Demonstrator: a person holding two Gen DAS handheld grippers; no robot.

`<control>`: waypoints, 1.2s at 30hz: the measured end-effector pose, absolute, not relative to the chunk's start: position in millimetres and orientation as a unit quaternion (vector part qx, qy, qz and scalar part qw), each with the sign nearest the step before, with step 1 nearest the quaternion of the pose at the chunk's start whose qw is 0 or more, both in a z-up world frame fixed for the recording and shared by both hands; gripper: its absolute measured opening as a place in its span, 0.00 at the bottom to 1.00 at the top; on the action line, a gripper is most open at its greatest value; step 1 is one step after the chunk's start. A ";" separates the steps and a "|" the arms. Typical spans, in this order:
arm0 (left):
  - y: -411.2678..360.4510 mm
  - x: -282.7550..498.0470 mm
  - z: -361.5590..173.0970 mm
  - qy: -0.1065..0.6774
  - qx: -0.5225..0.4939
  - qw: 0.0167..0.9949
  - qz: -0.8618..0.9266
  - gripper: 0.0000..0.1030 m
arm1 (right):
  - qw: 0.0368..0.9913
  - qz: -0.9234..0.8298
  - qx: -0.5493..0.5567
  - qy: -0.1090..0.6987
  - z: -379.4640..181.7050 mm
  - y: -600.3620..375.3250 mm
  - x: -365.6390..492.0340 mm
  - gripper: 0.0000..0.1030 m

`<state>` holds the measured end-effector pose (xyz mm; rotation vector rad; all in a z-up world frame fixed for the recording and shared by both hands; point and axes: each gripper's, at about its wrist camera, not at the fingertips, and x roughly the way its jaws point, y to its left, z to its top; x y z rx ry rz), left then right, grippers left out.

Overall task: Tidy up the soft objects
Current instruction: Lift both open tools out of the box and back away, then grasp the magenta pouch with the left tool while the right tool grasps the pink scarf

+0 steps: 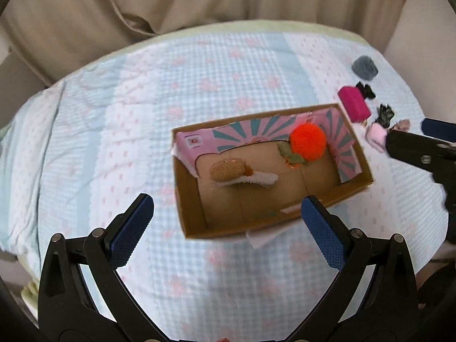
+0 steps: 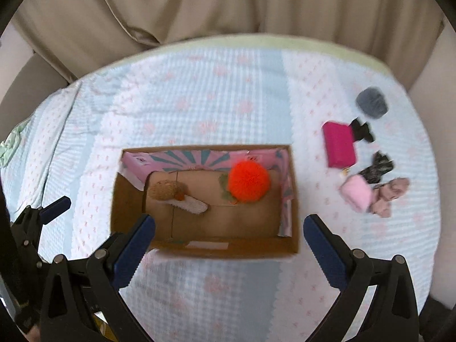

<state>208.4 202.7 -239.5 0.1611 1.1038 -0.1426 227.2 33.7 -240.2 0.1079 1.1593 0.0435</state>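
The left tongs [image 1: 228, 222] stand wide apart and hold nothing, their blue-padded fingers [image 1: 129, 233] hovering above the near side of a cardboard box [image 1: 193, 216]; the right tongs [image 2: 229, 245] are likewise spread and empty, poised over the near wall of the same box [image 2: 228, 252]; each pair points forward and down at the bed from above, and each shows at the edge of the other's view, cut off by the frame.

Inside the box, on its brown floor, lies an orange pompom [image 1: 307, 142] with green felt leaves, fluffy and round, near the far right corner; to its left rests a tan plush piece [image 1: 227, 170] on a white fuzzy strip [image 1: 250, 181], its exact kind hard to tell; a pink and teal printed liner [image 1: 250, 136] covers the far and right walls.

The box sits on a bed covered by a pale blue and white checked quilt [image 1: 142, 114] with pink bows; to the right of the box, apart from it, lie the other soft things: a grey pompom [image 2: 372, 102], a magenta pouch [image 2: 339, 145] with a black bow [image 2: 362, 129] just beside it, a pale pink pouch [image 2: 356, 193], a dark patterned bow [image 2: 377, 166] and a beige bow [image 2: 390, 193], the last three crowded together; motion blur softens their edges; beige fabric [image 1: 199, 0] hangs behind the bed.
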 end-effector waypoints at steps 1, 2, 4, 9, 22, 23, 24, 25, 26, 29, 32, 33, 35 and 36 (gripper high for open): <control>203.8 201.1 -231.8 0.518 0.074 0.850 -0.064 1.00 | 0.839 0.020 0.050 0.541 -230.7 33.7 221.3 1.00; 203.5 194.0 -224.7 0.511 0.072 0.854 -0.061 1.00 | 0.845 0.021 0.048 0.533 -219.0 31.5 211.9 1.00; 201.2 181.4 -210.4 0.500 0.067 0.862 -0.057 1.00 | 0.855 0.018 0.048 0.515 -197.7 28.0 192.7 1.00; 184.3 168.0 -181.4 0.482 0.046 0.873 -0.066 1.00 | 0.872 -0.001 0.050 0.486 -163.3 12.3 152.1 1.00; 61.6 169.7 -130.9 0.439 0.029 0.894 -0.082 1.00 | 0.895 -0.066 0.093 0.431 -119.1 -106.6 94.1 1.00; 50.7 171.3 -129.8 0.438 0.027 0.895 -0.083 1.00 | 0.896 -0.067 0.097 0.429 -118.5 -120.9 93.5 1.00; 37.0 173.3 -128.8 0.436 0.026 0.896 -0.084 1.00 | 0.896 -0.068 0.098 0.429 -118.4 -130.2 91.0 1.00; 22.2 176.3 -128.6 0.436 0.027 0.896 -0.084 1.00 | 0.895 -0.069 0.100 0.428 -118.6 -141.0 90.5 1.00; 8.3 179.6 -129.4 0.436 0.029 0.896 -0.083 1.00 | 0.896 -0.069 0.103 0.427 -119.1 -153.4 89.7 1.00; -27.5 191.8 -137.2 0.442 0.026 0.893 -0.079 1.00 | 0.896 -0.071 0.113 0.424 -122.9 -194.7 90.5 1.00; -61.2 208.7 -152.4 0.456 0.017 0.887 -0.072 1.00 | 0.893 -0.066 0.126 0.427 -131.2 -228.6 95.4 1.00; -73.3 216.9 -159.9 0.464 0.013 0.883 -0.069 1.00 | 0.891 -0.063 0.130 0.430 -135.7 -241.8 99.6 1.00; -89.8 230.3 -173.9 0.476 0.008 0.877 -0.066 1.00 | 0.887 -0.059 0.134 0.438 -146.3 -263.3 108.7 1.00; -97.5 237.6 -181.9 0.482 0.007 0.873 -0.066 1.00 | 0.885 -0.059 0.136 0.441 -151.4 -271.2 112.4 1.00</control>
